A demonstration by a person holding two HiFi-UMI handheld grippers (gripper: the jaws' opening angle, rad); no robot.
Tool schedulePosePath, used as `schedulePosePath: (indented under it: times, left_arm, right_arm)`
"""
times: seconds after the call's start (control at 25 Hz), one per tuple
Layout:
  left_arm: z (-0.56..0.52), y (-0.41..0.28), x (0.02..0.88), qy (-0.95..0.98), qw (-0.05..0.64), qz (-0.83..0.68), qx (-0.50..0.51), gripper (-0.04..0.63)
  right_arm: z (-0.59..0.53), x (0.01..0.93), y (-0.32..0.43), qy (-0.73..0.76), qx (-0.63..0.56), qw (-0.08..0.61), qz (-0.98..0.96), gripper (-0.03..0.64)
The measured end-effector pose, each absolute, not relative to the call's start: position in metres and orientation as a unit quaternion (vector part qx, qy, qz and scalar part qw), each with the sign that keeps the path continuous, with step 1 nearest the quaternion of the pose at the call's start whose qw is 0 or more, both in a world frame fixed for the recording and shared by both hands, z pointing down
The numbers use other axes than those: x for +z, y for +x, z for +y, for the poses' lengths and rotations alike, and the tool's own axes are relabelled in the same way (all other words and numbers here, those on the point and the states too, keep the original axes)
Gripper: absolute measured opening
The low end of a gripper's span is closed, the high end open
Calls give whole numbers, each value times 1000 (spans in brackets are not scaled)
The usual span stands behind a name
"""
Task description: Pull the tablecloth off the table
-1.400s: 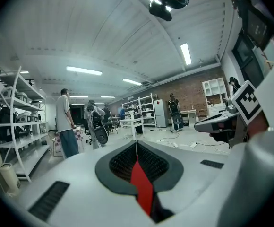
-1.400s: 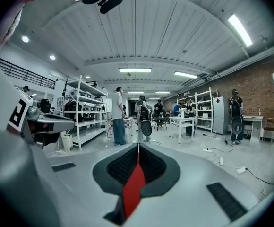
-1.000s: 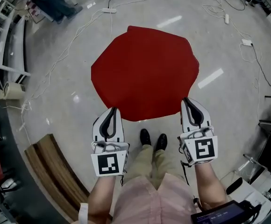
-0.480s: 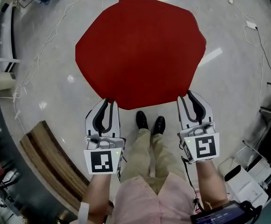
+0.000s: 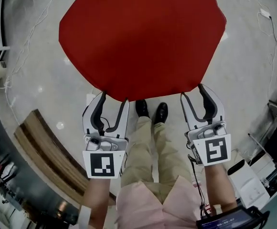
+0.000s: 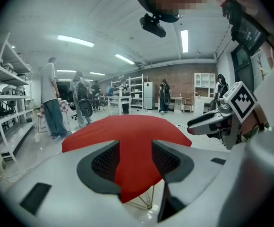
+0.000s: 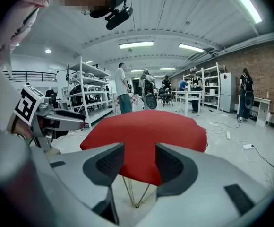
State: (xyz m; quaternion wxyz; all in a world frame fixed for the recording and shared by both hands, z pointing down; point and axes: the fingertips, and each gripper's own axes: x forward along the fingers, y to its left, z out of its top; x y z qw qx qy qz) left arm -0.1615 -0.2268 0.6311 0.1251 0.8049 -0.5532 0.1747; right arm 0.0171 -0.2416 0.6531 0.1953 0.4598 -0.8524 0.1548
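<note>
A red tablecloth (image 5: 143,37) covers a small table and fills the upper half of the head view. My left gripper (image 5: 114,98) is at its near edge, left of my shoes. My right gripper (image 5: 191,90) is at the same edge further right. Both have just been opening and stand open. In the left gripper view the hanging hem of the tablecloth (image 6: 132,141) shows in the gap between the pads of the left gripper (image 6: 135,157), not pressed. In the right gripper view the tablecloth (image 7: 146,131) likewise shows between the spread pads of the right gripper (image 7: 140,160). Thin gold table legs (image 7: 133,195) show below the hem.
My shoes (image 5: 150,111) stand just under the table's near edge. A wooden bench (image 5: 47,151) lies on the floor at the left and a white box (image 5: 246,175) at the right. Cables (image 5: 19,70) trail over the floor. Shelving (image 7: 87,98) and people (image 6: 52,98) stand beyond.
Both grippers came down and forward to the cloth's near edge. Their jaws went from shut to open. The cloth now fills more of the head view.
</note>
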Motion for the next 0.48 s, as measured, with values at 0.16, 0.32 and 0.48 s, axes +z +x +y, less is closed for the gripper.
schedulePosePath:
  times: [0.16, 0.32, 0.48]
  left_arm:
    - [-221, -158, 663, 814, 132, -534, 185, 232]
    - [-214, -153, 684, 818, 132, -526, 193, 245]
    - [-206, -161, 706, 820, 129, -522, 196, 266]
  right_arm:
    - [-239, 680, 15, 453, 152, 195, -856, 243]
    - [-235, 695, 17, 447, 133, 205, -860, 272]
    - [-232, 712, 15, 451, 96, 235, -856, 278]
